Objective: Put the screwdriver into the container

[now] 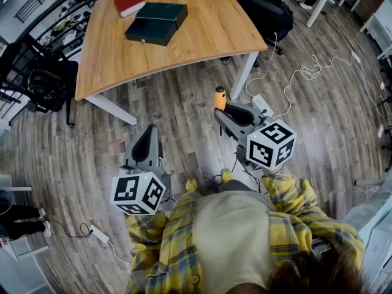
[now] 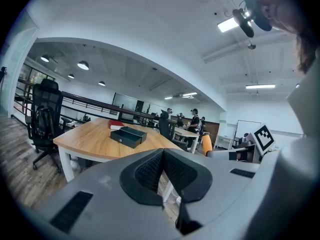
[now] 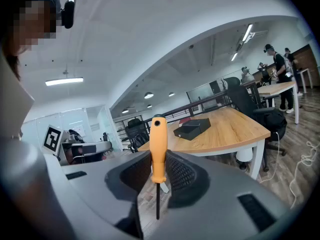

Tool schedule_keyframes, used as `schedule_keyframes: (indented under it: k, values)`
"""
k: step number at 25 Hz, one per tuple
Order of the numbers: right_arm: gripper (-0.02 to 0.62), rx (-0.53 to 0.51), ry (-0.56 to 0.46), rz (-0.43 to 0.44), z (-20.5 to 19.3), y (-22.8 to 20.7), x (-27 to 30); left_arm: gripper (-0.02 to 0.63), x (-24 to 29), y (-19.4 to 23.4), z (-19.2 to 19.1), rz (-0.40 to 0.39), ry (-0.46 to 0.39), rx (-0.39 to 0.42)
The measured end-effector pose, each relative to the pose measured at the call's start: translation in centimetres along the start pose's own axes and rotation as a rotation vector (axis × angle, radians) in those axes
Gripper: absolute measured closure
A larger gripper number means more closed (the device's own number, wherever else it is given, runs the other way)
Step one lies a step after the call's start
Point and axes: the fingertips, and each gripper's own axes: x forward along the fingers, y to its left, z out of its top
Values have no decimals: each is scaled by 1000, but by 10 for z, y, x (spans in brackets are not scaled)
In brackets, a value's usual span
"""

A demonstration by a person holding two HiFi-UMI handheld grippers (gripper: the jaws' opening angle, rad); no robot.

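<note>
Room: open office with a plank floor (image 1: 184, 112); white cables (image 1: 306, 72) trail at 2 o'clock in the head view.
Screwdriver (image 3: 158, 149): orange handle and thin dark shaft, held over the floor and off the table; the handle end sticks out past the claw tips.
Right claw (image 3: 159, 161): pinching the screwdriver by its handle.
Left claw (image 2: 162, 154): pressed together with nothing in it, at 8 o'clock of the right claw in the head view.
Container (image 1: 156, 22): dark box on the table, at 11 o'clock of both claws and well apart from the screwdriver.
Table (image 1: 196, 48): wooden top, white legs.
Book (image 1: 129, 2): red, at 10 o'clock of the container, just beside it.
Chair (image 1: 43, 81): black, at 9 o'clock of the table.
Shirt (image 1: 177, 250): yellow plaid, at 6 o'clock in the head view.
</note>
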Motion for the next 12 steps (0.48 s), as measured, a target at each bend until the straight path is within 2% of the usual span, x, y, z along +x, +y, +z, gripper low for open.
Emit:
schedule_keyframes:
  k: [12]
  values:
    - [453, -9, 22, 41, 6, -38, -7, 597, 25, -23, -8, 51, -6, -6]
